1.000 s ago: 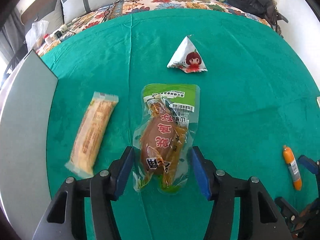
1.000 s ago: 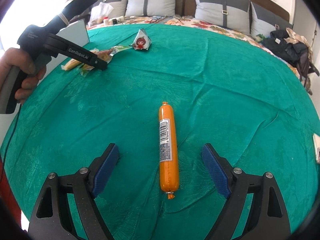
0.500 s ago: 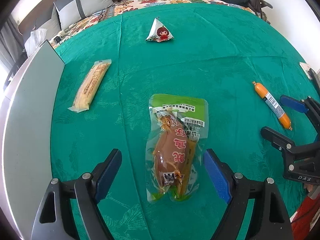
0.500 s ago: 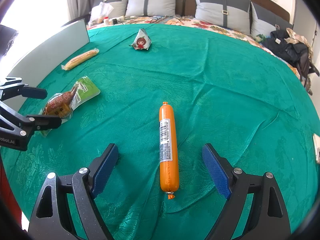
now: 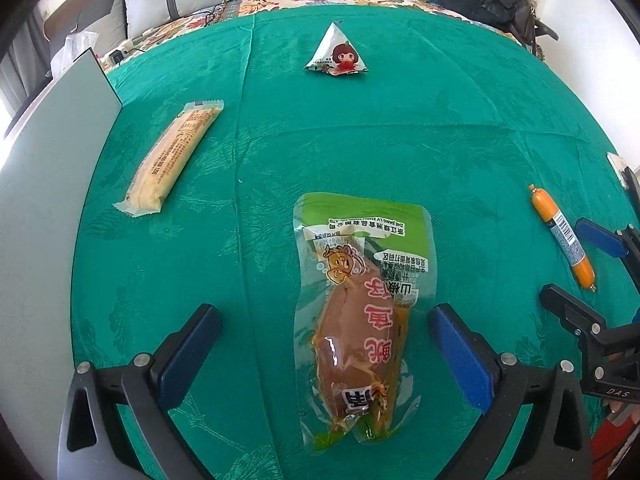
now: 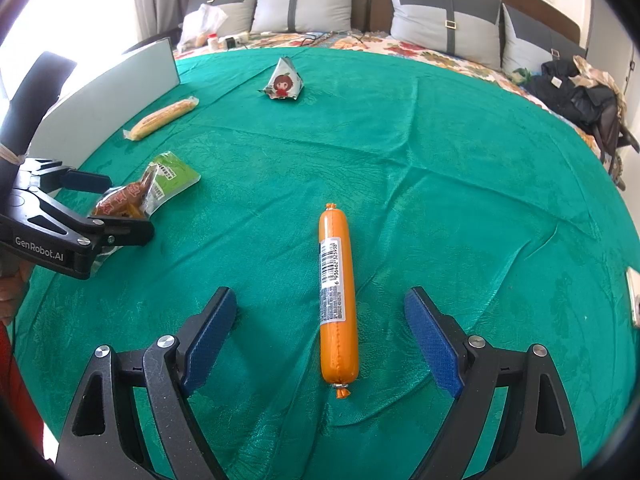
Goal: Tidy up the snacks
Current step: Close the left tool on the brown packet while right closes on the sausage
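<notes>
Lying on wrinkled green cloth (image 5: 400, 128): glossy drumstick pouch (image 5: 360, 312) between the opening left claw (image 5: 320, 344), orange sausage (image 6: 336, 300) untouched between the spread right claw (image 6: 320, 332); a pyramid packet (image 5: 338, 54) stands beyond.

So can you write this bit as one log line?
left tool: opening over clear-and-green chicken pouch | right tool: open around orange plastic sausage

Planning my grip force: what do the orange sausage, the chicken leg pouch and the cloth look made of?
Orange sausage: smooth, slightly glossy plastic casing, crimped with a metal-looking clip at its near end.
Chicken leg pouch: clear, shiny plastic film, probably vacuum-sealed; glare and wrinkles cling to the meat.
Cloth: green woven fabric with a satin sheen, a faint leaf pattern and creases.
</notes>
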Tool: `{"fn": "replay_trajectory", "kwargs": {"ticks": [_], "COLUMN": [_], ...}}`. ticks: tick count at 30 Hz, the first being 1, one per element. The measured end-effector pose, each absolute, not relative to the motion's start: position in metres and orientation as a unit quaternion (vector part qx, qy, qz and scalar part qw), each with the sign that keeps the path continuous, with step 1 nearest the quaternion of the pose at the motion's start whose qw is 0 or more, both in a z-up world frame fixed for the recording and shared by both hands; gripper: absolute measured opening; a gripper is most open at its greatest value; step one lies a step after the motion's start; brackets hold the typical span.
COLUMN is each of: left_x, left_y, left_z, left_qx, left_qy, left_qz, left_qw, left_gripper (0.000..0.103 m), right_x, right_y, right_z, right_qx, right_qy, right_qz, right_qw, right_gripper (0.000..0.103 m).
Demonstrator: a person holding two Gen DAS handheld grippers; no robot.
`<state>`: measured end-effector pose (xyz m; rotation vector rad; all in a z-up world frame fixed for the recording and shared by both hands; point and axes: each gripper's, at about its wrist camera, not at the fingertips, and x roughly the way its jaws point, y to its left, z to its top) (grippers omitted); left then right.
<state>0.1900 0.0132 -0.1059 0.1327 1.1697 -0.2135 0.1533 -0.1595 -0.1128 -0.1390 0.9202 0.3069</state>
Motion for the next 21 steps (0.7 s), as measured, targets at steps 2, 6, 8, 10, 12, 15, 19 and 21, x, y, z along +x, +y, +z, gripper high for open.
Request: {"fn": "replay_trajectory", "kwargs": {"ticks": [2,6,8,10,12,15,19,21], "left_x": [0.189,0.175,0.168,0.165,0.161,0.149,0.133,0.127], "left_y": [0.011,-0.002,-0.006,-0.002,0.009,0.023,0.035,0.036], "left_z": [-0.106,-0.098,-0.093,-0.090,-0.088,-0.085,-0.086,-0.088], "left_qx": [0.066,0.081,0.088,0.068,0.031,-0.016,-0.051,-0.059], "left_qy": [0.558,0.544,0.538,0.535,0.532,0.525,0.523,0.520], "left_qz": [-0.104,-0.130,-0.131,-0.126,-0.121,-0.112,-0.108,-0.107], "left_qw": [0.821,0.825,0.828,0.833,0.838,0.843,0.844,0.845], "left_gripper": [0.103,0.064,0.049,0.044,0.039,0.035,0.035,0.035], "right_x": [0.153,0.154,0.154,0.153,0.148,0.133,0.130,0.135], "right_y": [-0.159,-0.160,-0.160,-0.161,-0.169,-0.194,-0.244,-0.265], "right_z": [-0.112,-0.113,-0.113,-0.112,-0.106,-0.089,-0.070,-0.067], "right_qx": [-0.067,-0.067,-0.066,-0.061,-0.036,0.038,0.130,0.171], "right_qy": [0.442,0.442,0.442,0.440,0.425,0.369,0.347,0.367], "right_qz": [0.147,0.147,0.148,0.151,0.159,0.189,0.136,0.077], "right_qw": [0.882,0.882,0.882,0.883,0.891,0.909,0.919,0.911], "right_gripper": [0.089,0.089,0.089,0.089,0.087,0.087,0.087,0.089]}}
